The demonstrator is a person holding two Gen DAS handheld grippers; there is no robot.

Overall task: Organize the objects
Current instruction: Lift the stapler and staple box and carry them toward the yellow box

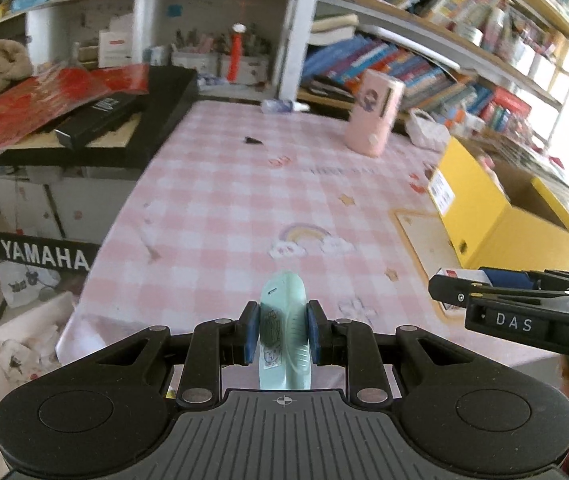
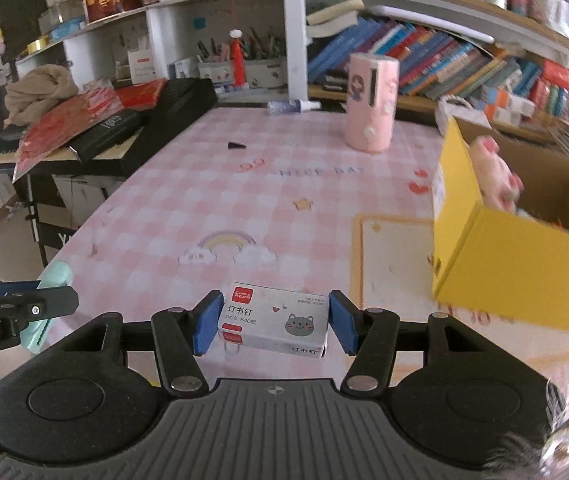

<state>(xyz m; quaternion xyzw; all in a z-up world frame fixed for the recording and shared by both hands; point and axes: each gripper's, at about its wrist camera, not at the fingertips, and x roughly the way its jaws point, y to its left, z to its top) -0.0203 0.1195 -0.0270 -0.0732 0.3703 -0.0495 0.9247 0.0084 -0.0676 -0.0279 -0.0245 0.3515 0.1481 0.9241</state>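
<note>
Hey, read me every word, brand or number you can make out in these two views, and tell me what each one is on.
"YAMAHA": black keyboard stand.
"DAS": side of the right claw.
"obot.AI", cut off at the edge: side of the left claw.
"订书钉", "24/6 640枚": staple box in the right claw.
Tablecloth lettering, yellow box label, book spines: too blurred to read.

A lived-in home study: crowded bookshelves [image 2: 444, 56], a pink checked cloth on the surface [image 2: 244, 200], a Yamaha keyboard stand [image 1: 40, 258] alongside.
</note>
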